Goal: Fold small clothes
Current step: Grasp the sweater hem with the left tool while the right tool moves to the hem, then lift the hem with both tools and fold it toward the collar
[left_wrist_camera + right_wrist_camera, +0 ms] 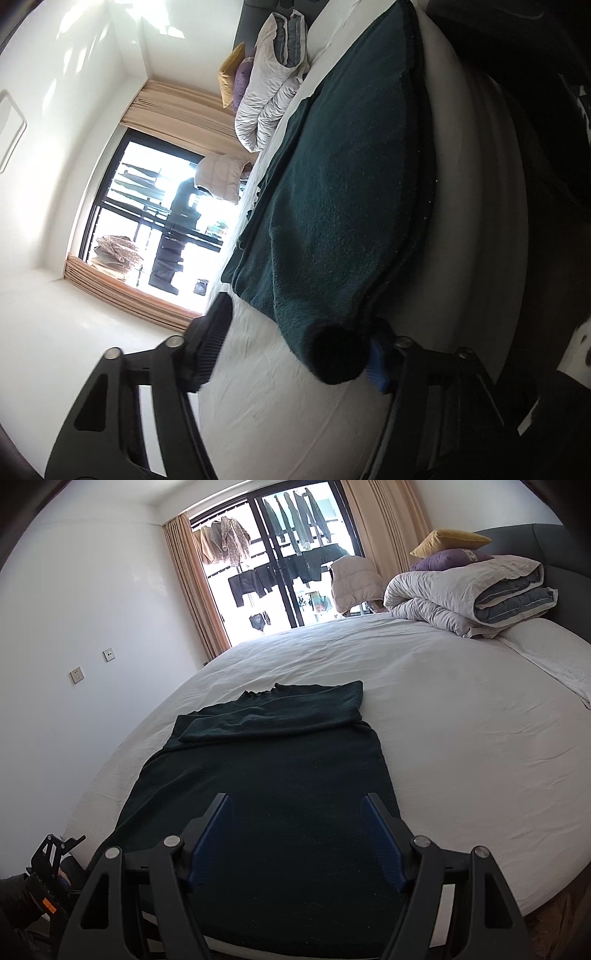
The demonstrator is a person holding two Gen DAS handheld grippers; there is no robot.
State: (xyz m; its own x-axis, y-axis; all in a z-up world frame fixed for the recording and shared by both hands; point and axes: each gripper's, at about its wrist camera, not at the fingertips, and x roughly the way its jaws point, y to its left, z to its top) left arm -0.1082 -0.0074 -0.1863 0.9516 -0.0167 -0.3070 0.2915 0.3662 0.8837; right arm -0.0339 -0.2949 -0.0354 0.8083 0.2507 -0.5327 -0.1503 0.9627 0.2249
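Note:
A dark green sweater (277, 760) lies flat on the white bed sheet (461, 720), with one sleeve folded across its upper part. My right gripper (295, 799) hovers open over the hem at the bed's near edge, with nothing between its blue pads. In the left wrist view, which is rolled sideways, a corner of the sweater (343, 184) bulges between the jaws of my left gripper (299, 321). The cloth rests against the blue pad (376, 365), while bare sheet (277, 406) shows between it and the other finger (214, 332). The left gripper (55, 849) also shows at the sweater's lower left corner.
A folded grey duvet (469, 594) with a yellow pillow (450, 541) and a purple pillow (447, 559) sits by the dark headboard (546, 542). Behind the bed is a glass door (280, 554) with clothes hanging outside. Wall sockets (77, 675) are on the left wall.

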